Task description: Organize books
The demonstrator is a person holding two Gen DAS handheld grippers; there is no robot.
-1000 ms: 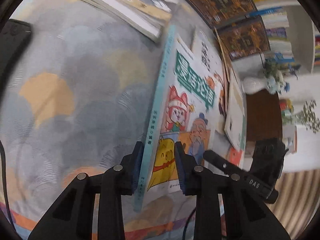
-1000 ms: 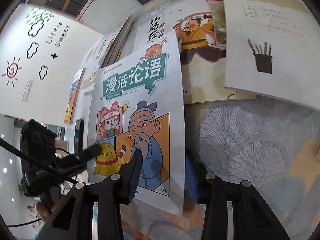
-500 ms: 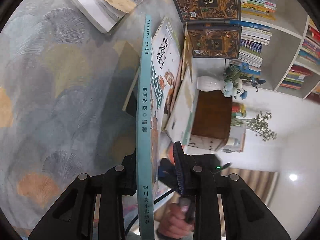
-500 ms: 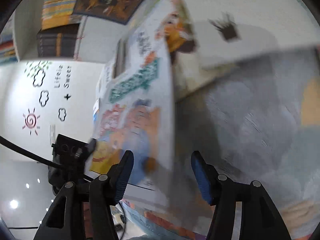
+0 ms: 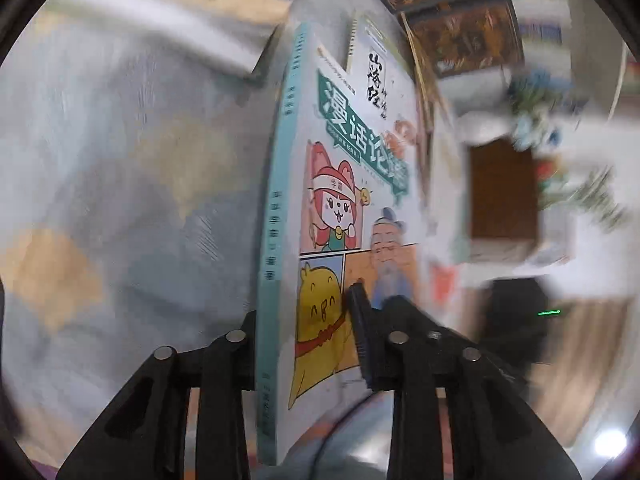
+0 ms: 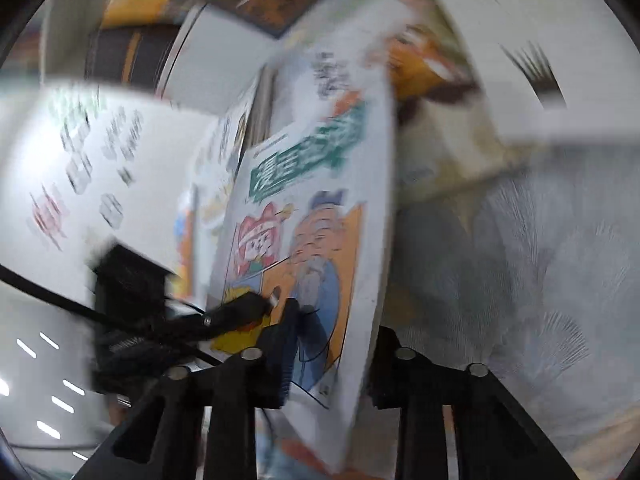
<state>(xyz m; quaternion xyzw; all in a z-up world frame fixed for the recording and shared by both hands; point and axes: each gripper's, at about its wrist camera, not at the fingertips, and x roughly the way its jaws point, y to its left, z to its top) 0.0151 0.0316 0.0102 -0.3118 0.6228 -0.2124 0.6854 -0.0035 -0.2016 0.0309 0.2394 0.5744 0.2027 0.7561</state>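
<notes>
A cartoon book with a teal spine stands tilted on its edge over the patterned cloth. My left gripper is shut on its spine end. The same book shows in the right wrist view, where my right gripper is shut on its open-edge corner. The left gripper shows in the right wrist view, against the cover. Another white book with black brush lettering leans just behind the cartoon book. Both views are blurred by motion.
Dark ornate books lean at the back by a bookshelf. A stack of flat books lies at top left. A large white book with a brush pot drawing lies at right. A brown cabinet stands beyond.
The book has swung from nearly edge-on to showing its cover in the left view. My right gripper, open half a second ago, has shut on the book's corner.
</notes>
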